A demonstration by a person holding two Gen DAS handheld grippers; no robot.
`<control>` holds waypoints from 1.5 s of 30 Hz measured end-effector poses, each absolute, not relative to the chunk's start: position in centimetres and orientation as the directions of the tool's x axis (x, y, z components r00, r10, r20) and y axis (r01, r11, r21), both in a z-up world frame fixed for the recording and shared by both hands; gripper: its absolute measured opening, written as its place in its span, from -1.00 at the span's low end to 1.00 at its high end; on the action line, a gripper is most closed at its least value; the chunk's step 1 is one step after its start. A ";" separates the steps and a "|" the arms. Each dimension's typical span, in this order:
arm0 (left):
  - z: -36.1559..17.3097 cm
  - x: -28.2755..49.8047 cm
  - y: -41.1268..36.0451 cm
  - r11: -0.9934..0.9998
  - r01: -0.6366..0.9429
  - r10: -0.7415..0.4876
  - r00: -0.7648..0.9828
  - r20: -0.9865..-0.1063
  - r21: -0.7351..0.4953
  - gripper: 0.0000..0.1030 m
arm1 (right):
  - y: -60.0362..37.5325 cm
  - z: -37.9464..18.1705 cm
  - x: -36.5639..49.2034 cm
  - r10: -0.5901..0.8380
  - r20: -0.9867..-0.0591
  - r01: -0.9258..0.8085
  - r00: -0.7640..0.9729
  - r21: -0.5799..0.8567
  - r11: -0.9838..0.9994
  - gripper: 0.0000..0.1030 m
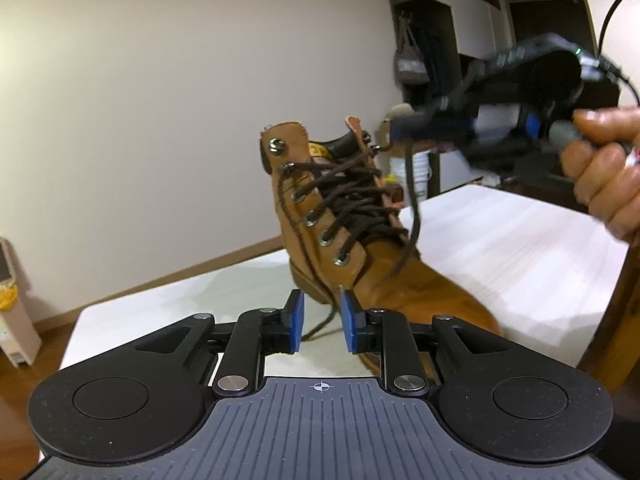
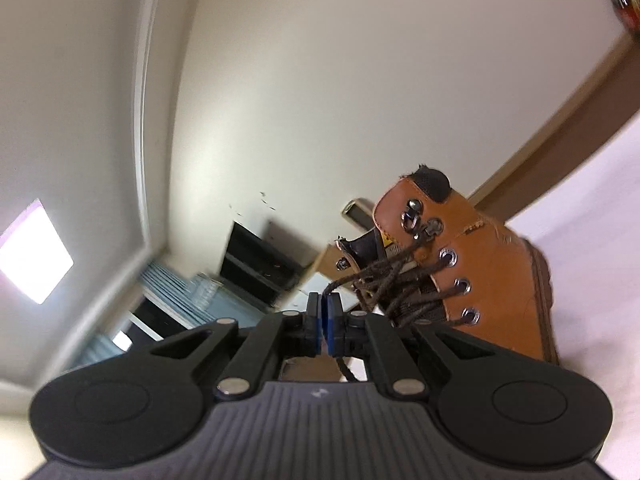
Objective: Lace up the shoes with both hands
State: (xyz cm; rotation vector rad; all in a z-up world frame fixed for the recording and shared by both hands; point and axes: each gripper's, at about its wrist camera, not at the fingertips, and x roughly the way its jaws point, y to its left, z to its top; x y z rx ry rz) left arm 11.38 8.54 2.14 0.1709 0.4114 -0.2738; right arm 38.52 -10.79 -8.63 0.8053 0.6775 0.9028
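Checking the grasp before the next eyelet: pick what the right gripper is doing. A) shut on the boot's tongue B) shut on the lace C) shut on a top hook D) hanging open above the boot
B: in the right wrist view the right gripper has its blue pads pressed together on the lace, which runs from the boot in between them and comes out below.

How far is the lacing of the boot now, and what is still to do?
Done: the brown lace crosses through the ring eyelets of the tan boot. In hand: the right gripper is shut on one lace end near the collar; the left gripper is open, with the other end hanging loose between its fingers. Left: the top hooks look empty, and no knot shows.
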 end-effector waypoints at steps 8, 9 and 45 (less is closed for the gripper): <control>2.1 11.1 6.5 0.915 0.384 -0.291 0.843 -0.453 0.127 -0.50 | -12.0 -12.0 37.5 0.820 -0.299 -0.318 0.488 0.814 0.486 -0.88; 2.1 11.1 6.3 0.912 0.389 -0.291 0.840 -0.458 0.134 -0.50 | -12.2 -12.3 37.3 0.816 -0.305 -0.319 0.491 0.809 0.494 -0.88; -0.6 14.4 8.9 0.916 0.392 -0.298 0.807 -0.510 0.084 -0.50 | -0.7 -7.3 35.4 0.587 -0.790 -0.983 0.178 -0.171 0.067 -0.72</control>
